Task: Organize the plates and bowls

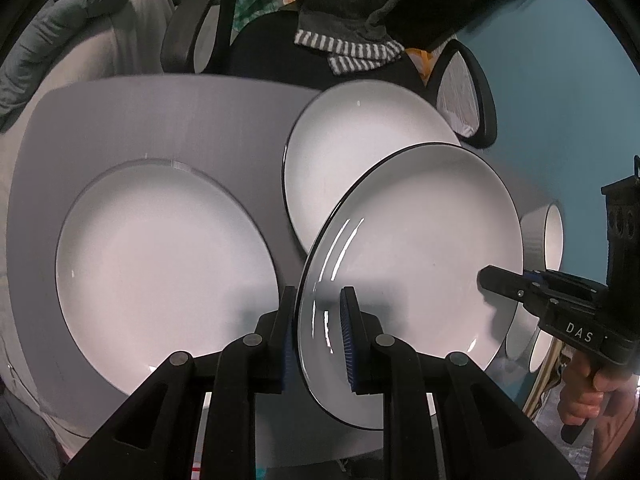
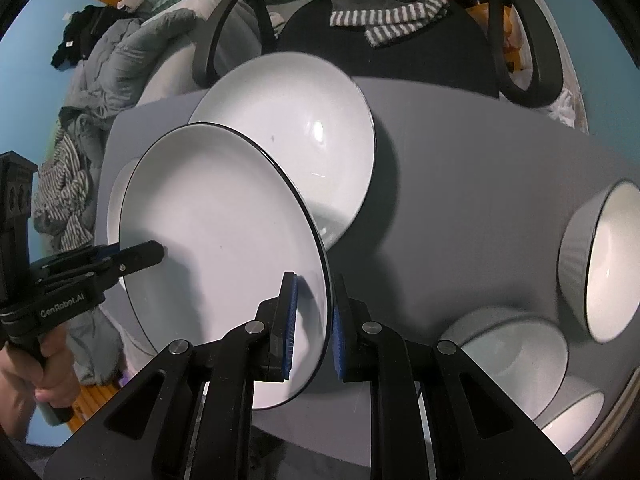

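Held plate: white, black-rimmed, tilted, raised clear of the grey bench, gripped at opposite edges by both grippers.

Left gripper: pinched on the plate's near rim, one blue pad on the upper face, the other on the underside. Seen from the right wrist view at the plate's far left edge, gripped by a hand.

Right gripper: likewise clamped on the rim of the same plate, blue pads on either face. Seen from the left wrist view at the plate's right edge, black body marked "DAS", carried by a hand.

Second plate: flat on the bench, directly behind and partly under the held plate, partly covered by it.

Large plate: flat on the bench, left of the held plate in the left wrist view.

Ribbed grey bowl: on the bench at the right in the right wrist view. Two further white bowls nearer the right bench edge, close together.

Chair with striped cloth beyond the bench.
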Motion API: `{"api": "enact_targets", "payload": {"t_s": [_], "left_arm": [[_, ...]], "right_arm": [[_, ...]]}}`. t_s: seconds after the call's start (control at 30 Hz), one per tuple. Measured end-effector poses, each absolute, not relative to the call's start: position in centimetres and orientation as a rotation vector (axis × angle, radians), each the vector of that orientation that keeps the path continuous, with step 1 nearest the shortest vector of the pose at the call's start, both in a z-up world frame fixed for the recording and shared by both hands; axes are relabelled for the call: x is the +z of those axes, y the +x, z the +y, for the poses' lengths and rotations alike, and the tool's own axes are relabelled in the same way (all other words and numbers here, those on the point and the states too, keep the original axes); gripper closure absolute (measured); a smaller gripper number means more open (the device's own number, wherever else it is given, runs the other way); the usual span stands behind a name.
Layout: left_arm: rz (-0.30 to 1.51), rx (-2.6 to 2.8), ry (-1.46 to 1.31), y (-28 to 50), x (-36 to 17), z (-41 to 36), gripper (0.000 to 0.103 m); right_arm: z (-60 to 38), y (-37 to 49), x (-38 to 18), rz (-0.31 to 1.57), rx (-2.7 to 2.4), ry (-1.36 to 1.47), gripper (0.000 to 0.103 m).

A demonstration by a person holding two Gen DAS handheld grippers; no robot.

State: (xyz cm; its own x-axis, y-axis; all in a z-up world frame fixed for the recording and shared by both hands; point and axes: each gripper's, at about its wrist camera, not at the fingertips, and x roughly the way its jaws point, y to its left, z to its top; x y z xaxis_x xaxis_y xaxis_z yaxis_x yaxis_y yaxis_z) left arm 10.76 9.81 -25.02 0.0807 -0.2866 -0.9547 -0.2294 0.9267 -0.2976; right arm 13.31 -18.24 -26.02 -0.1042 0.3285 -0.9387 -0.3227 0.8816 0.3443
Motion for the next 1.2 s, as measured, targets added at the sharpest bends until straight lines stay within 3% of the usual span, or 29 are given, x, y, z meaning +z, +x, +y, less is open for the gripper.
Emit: {"api": "enact_targets", "payload": {"t_s": [0.63, 1.2], "left_arm": [[1.536, 0.021, -0.422, 16.4, -26.3, 8.9, 0.084], [1.593, 0.044, -0.410, 16.9, -28.4, 7.8, 0.083]], "right_arm": [[-16.3, 19.3, -27.7, 1.611, 0.541, 0.017, 0.087], [-15.8, 20.1, -29.2, 1.654, 0.496, -0.010, 0.086]]}}
